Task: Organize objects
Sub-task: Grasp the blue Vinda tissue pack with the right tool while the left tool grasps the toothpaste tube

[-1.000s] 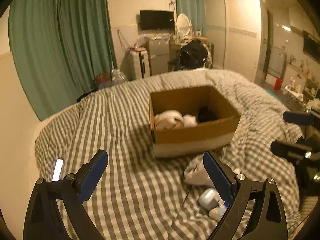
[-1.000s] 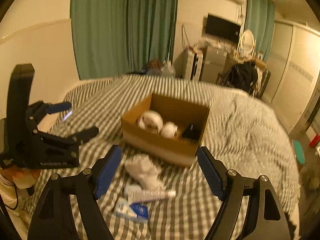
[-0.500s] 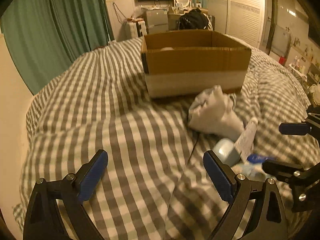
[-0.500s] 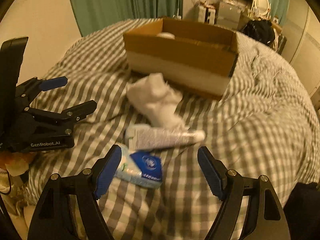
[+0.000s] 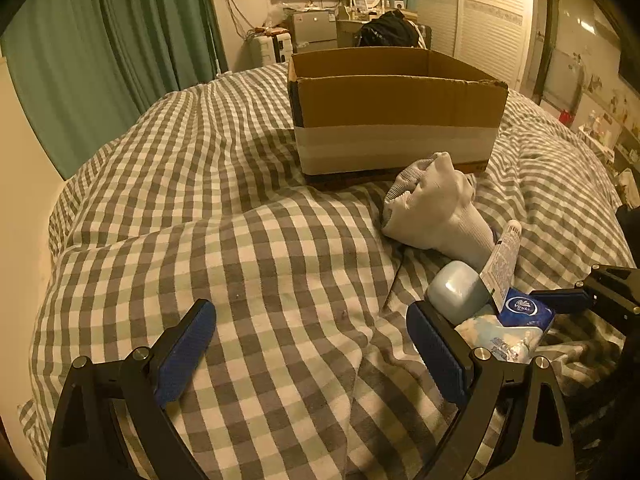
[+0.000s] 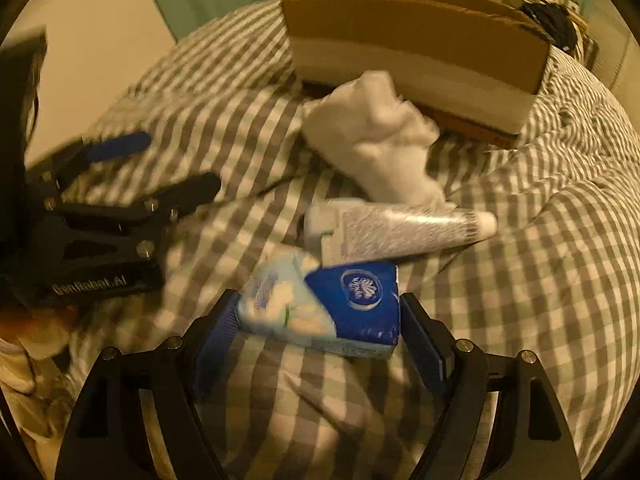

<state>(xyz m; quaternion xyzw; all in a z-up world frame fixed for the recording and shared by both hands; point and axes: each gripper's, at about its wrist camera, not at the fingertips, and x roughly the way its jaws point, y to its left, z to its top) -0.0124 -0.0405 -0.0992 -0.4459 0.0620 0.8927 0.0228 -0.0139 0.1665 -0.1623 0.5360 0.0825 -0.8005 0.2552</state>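
Blue-and-white soft tissue packet lies on the checked bedspread short of the cardboard box, bracketed by the right gripper — spread, contact unclear. Squeezed off-centre, it could buckle free. Left gripper gapes, empty.

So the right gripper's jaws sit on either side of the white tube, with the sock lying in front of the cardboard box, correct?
Not the tube. The right wrist view shows the right gripper with its jaws either side of the blue tissue pack; the white tube lies just beyond it. The sock does lie in front of the cardboard box.
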